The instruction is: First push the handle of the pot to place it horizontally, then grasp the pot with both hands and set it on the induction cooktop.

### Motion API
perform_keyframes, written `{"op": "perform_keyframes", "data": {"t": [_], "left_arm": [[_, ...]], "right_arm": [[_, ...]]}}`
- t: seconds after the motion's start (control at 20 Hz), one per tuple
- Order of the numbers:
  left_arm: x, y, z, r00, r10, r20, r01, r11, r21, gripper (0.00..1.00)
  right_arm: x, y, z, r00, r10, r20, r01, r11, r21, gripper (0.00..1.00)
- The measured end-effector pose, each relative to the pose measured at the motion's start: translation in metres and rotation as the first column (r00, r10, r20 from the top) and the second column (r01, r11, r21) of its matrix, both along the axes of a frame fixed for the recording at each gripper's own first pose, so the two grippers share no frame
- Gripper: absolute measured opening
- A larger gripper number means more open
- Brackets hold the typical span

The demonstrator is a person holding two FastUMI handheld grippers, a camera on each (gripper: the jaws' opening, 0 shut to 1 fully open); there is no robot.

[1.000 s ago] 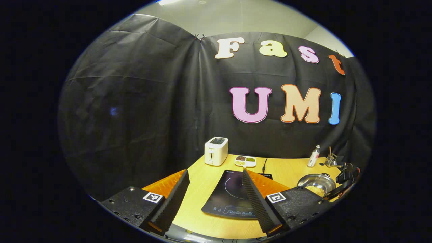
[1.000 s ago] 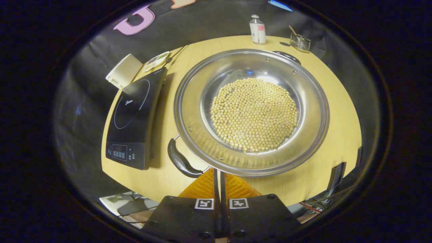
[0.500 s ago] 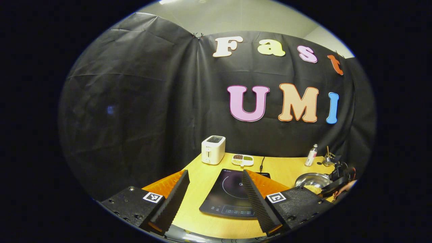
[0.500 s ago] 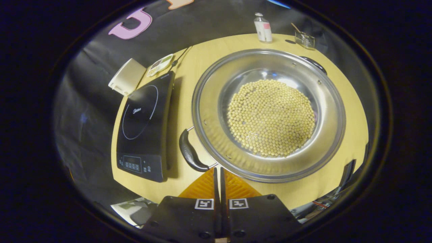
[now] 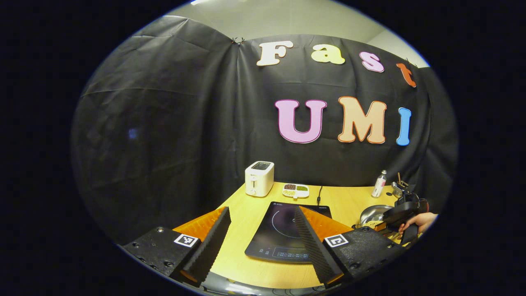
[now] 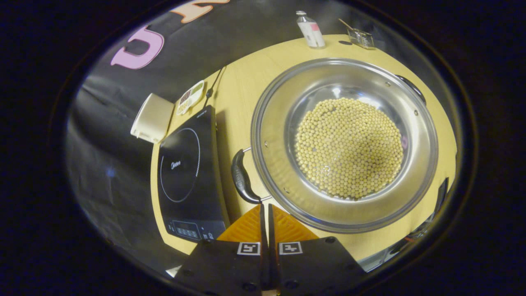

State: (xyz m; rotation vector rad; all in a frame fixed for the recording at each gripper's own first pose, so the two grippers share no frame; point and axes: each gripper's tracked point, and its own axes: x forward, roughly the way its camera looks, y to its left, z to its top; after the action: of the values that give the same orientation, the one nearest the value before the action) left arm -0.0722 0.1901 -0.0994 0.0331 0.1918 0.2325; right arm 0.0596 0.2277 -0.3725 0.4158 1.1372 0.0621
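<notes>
Since a second ago, our right tongs (image 6: 265, 207) have swung clockwise around the pot (image 6: 344, 144), so its near handle (image 6: 242, 183) now sits at about 11 o'clock from their tips rather than at 10, and the pot fills the right gripper view's 1 to 3 o'clock side. We hold these tongs closed, fingers pressed together with nothing between them, their tips just beside the handle's lower end; we cannot tell whether they touch it. The pot stands on the worktop (image 6: 242, 82), full of pale soybeans (image 6: 349, 148), with the induction cooktop (image 6: 187, 168) just beside it at 9 o'clock. A second handle (image 6: 411, 86) shows at the pot's far rim, around 2 o'clock.

Our left tongs (image 5: 261, 230) hang wide open, gripping nothing, above the worktop's near edge. Between their fingers lies the cooktop (image 5: 283, 234). The pot (image 5: 372, 213) is well apart, at 3 o'clock, with the right tongs (image 5: 400, 213) and a hand (image 5: 419, 222) over it. At 12 o'clock we see a toaster (image 5: 259, 179) and a divided dish (image 5: 296, 190), and a small bottle (image 5: 379, 184) at 2 o'clock.
</notes>
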Motion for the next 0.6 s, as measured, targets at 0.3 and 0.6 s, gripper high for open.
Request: {"op": "perform_keyframes", "data": {"t": [0.3,0.6], "left_arm": [[-0.005,0.008,0.0,1.0,0.0,-0.012,0.0,1.0,0.021,0.96],[0.001,0.001,-0.004,0.999,-0.036,-0.016,0.036,0.999,0.003,0.93]], "right_arm": [[0.032,0.009,0.014,0.998,-0.043,0.051,0.044,0.999,-0.02,0.02],[0.022,0.003,0.028,0.996,0.002,0.094,0.002,0.999,-0.04,0.02]]}}
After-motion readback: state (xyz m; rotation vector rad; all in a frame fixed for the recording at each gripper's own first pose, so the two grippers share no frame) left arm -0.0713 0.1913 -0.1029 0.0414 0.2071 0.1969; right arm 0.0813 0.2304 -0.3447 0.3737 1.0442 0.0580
